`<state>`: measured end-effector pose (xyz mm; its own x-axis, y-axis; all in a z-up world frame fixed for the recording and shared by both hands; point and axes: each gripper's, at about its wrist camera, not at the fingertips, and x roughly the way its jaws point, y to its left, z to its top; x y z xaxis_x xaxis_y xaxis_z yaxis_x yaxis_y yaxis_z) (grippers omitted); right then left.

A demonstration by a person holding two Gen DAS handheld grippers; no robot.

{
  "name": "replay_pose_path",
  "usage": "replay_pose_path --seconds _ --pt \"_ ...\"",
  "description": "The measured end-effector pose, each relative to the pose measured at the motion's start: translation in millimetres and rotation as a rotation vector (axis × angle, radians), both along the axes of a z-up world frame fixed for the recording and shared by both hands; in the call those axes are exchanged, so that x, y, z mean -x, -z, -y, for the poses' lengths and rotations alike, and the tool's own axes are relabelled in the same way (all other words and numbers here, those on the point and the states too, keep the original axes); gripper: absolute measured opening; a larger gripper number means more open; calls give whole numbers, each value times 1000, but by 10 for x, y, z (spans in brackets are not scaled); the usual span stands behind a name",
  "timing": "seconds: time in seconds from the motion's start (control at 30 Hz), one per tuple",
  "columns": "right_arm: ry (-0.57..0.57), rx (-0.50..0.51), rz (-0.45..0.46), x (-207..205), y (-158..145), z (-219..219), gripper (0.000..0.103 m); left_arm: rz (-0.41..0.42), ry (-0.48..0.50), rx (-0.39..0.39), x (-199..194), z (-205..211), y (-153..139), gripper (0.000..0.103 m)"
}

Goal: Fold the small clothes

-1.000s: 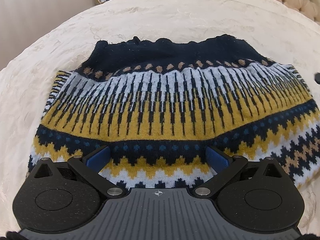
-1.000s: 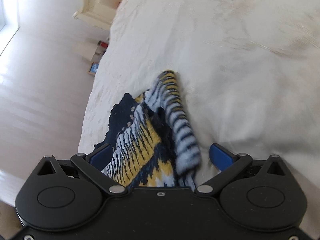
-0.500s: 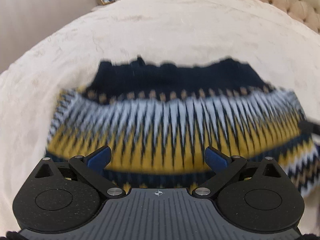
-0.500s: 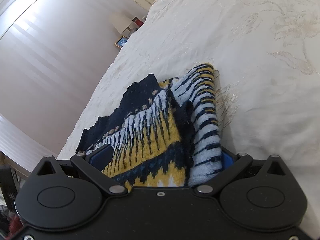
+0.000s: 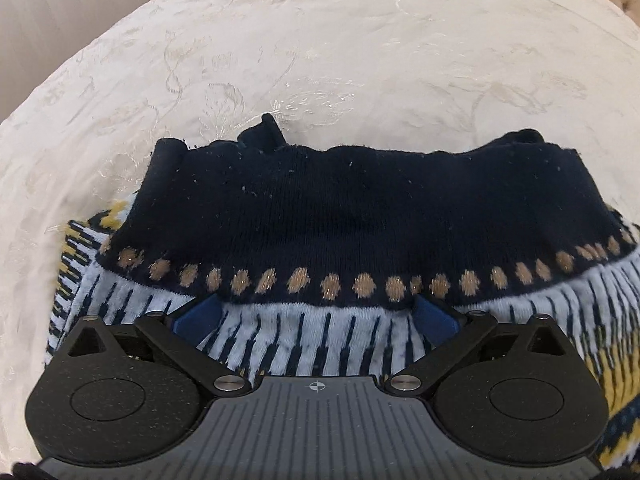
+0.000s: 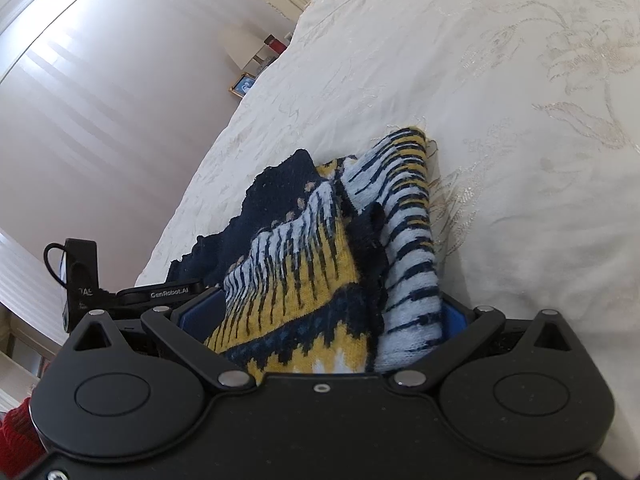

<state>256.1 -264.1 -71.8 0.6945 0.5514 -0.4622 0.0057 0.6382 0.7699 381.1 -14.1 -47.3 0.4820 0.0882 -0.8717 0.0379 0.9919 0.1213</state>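
Observation:
A small knitted sweater (image 5: 352, 220) with navy, white and mustard bands lies on the cream bedspread (image 5: 320, 60). Its navy hem with tan dots spreads just beyond my left gripper (image 5: 316, 314). That gripper stands open, its blue pads (image 5: 196, 318) wide apart over the white-striped band. In the right wrist view a bunched, doubled-over part of the sweater (image 6: 320, 280) fills the gap of my right gripper (image 6: 326, 316). Its jaws are spread wide, and the fabric covers most of the right pad. The left tool's black housing (image 6: 120, 292) shows at the sweater's far side.
The embroidered bedspread (image 6: 500, 100) stretches all around the sweater. Beyond the bed's edge stand a pale curtain (image 6: 100, 120), a small picture frame (image 6: 243, 85) and a red jar (image 6: 275, 43) on a side table. Something red (image 6: 16, 428) sits at the lower left.
My left gripper has moved forward over the sweater, from the zigzag bands to the navy hem. My right gripper has come closer, so the bunched fabric now fills its gap.

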Motion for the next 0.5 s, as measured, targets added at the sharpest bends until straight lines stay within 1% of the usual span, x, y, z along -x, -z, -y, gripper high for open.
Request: replay_pose_path --seconds 0.13,0.23,0.3,0.5 --pt "-5 9 9 12 -1 -12 103 6 9 25 24 -45 -46 102" --pt "-8 15 18 24 1 -21 103 21 -4 72 135 -195 -198 98" --pt "-7 18 18 25 -2 -28 103 35 -6 100 254 -271 -294 97" --pt "-7 27 27 42 -2 -50 103 76 -2 147 689 -564 -600 97"
